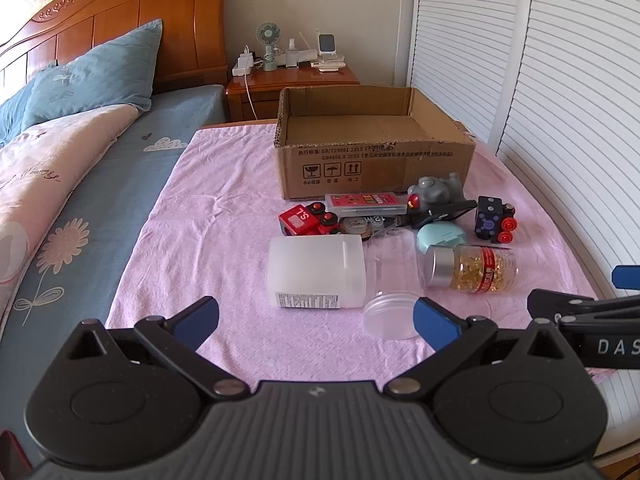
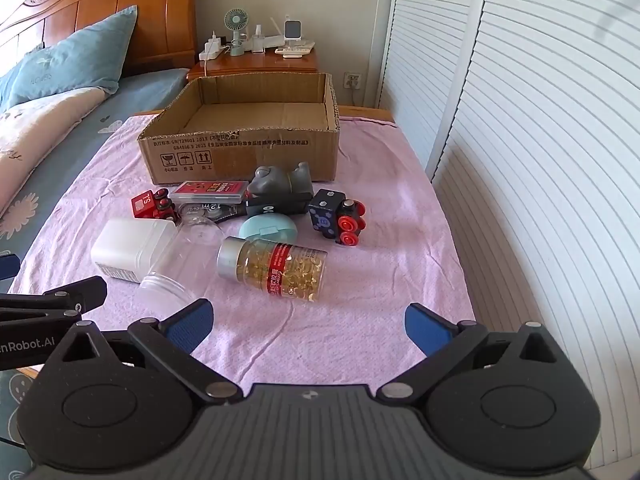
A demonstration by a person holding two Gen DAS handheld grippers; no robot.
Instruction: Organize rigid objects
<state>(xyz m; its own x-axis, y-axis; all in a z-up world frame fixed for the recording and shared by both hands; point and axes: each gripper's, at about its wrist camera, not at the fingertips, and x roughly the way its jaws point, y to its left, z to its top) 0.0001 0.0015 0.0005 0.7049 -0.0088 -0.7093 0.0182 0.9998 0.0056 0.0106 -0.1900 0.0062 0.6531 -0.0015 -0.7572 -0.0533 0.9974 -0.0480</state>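
My left gripper (image 1: 316, 322) and right gripper (image 2: 308, 326) both hang spread wide over the wrinkled pink cloth (image 2: 380, 280), holding nothing. Just ahead of the left, a clear jar (image 1: 394, 292) is hard to make out beside a frosted tub (image 1: 316, 272). Ahead of the right lies a capsule bottle (image 2: 276, 268). Beyond, toys overlap, half hidden, before the open cardboard box (image 2: 248, 152).

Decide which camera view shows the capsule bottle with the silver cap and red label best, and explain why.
The right wrist view: the clear capsule bottle with silver cap and red label lies near the middle, whole and large. The left wrist view shows it smaller and further right, though still whole.
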